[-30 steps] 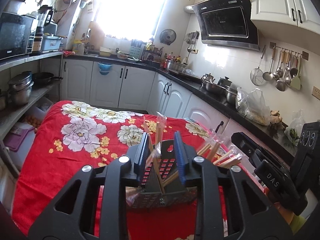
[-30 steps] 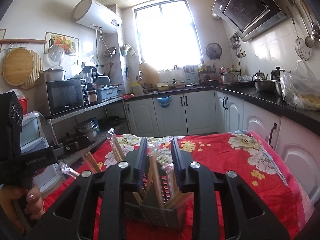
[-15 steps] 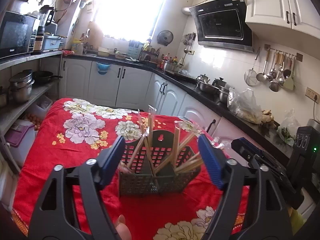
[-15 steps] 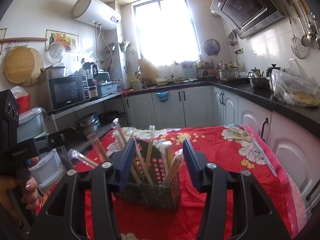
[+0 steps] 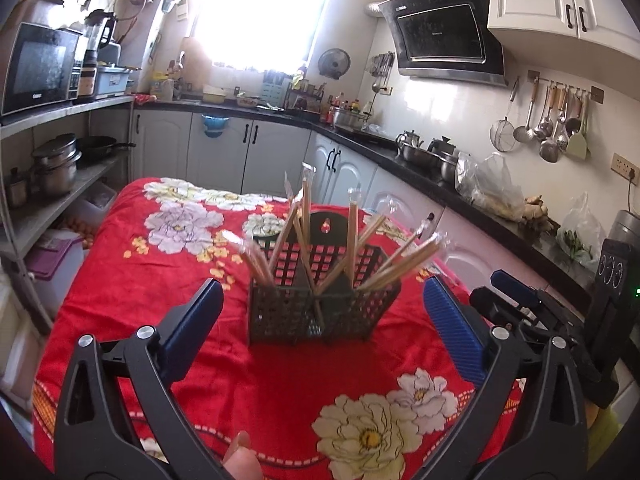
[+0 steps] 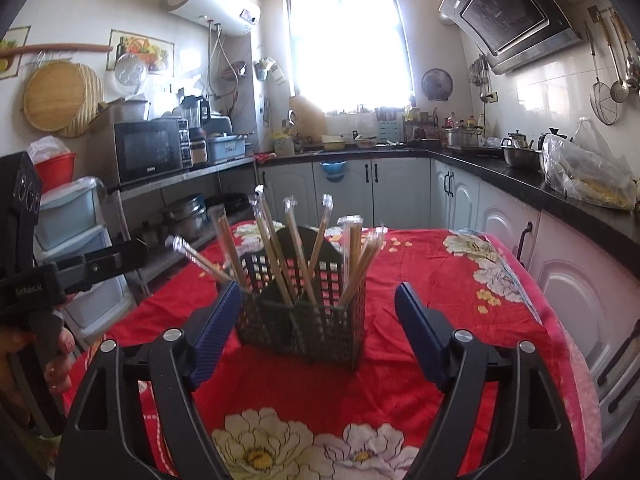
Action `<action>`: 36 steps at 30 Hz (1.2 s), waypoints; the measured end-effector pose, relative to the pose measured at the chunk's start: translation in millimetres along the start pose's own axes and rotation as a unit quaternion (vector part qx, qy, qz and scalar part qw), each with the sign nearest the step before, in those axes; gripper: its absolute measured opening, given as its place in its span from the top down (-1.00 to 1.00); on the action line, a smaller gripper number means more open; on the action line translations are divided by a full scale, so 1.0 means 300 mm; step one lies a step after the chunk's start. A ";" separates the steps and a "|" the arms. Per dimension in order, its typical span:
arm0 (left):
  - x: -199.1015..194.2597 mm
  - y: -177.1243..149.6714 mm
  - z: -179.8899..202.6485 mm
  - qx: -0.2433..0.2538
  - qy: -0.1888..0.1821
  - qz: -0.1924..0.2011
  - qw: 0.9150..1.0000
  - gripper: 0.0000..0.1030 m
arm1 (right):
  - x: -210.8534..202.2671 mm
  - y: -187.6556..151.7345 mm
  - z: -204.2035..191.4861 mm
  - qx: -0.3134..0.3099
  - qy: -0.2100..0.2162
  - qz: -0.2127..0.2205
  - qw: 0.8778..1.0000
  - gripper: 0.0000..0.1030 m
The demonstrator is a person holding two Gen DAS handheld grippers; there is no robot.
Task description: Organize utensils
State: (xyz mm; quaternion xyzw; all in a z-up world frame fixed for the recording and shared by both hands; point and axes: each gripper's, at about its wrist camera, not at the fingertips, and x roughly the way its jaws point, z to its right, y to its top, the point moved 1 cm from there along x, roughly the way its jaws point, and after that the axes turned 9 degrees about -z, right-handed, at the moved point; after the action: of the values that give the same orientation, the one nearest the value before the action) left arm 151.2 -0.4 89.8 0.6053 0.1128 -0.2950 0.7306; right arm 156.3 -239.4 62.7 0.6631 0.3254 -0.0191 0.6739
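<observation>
On the red floral surface (image 5: 132, 300), the chopsticks (image 5: 348, 248) lean loosely in the black basket (image 5: 320, 312), well in from every edge, so either wide-open, empty tool, left tool (image 5: 320, 320) or right tool (image 6: 318, 332), could tip them out by brushing one.

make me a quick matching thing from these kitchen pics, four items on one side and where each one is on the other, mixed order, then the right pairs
Items:
1. utensil basket
2. microwave
3. ladles and strainer
4. water heater

Places:
A. hanging on a rail on the tiled wall
B. standing on the red floral tablecloth
C. mounted high on the wall near the window
D. on the top shelf at the side of the room

Pairs: 1-B, 2-D, 3-A, 4-C
</observation>
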 end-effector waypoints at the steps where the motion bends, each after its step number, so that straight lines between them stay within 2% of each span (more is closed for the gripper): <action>1: 0.000 -0.013 -0.001 0.000 -0.001 -0.001 1.000 -0.79 | 0.000 -0.014 -0.003 -0.003 0.001 -0.004 1.000 -0.54; 11: 0.038 -0.120 -0.017 -0.009 0.004 -0.023 1.000 -0.79 | 0.001 -0.116 -0.005 0.004 0.000 -0.019 1.000 -0.83; 21: 0.074 -0.207 -0.035 -0.015 0.013 -0.017 1.000 -0.79 | 0.035 -0.198 0.013 0.020 -0.008 -0.036 0.999 -0.87; 27: 0.077 -0.230 -0.025 0.002 0.018 0.003 1.000 -0.79 | 0.039 -0.227 0.011 0.023 -0.016 -0.022 0.999 -0.87; 36: 0.091 -0.266 -0.017 0.016 0.027 0.024 0.999 -0.79 | 0.006 -0.255 -0.015 0.014 -0.036 0.035 0.999 -0.87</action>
State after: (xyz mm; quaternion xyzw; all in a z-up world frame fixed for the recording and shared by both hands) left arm 128.6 -11.0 9.1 0.6270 0.1135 -0.2624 0.7247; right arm 120.8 -243.7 -5.1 0.6824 0.2773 -0.0239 0.6759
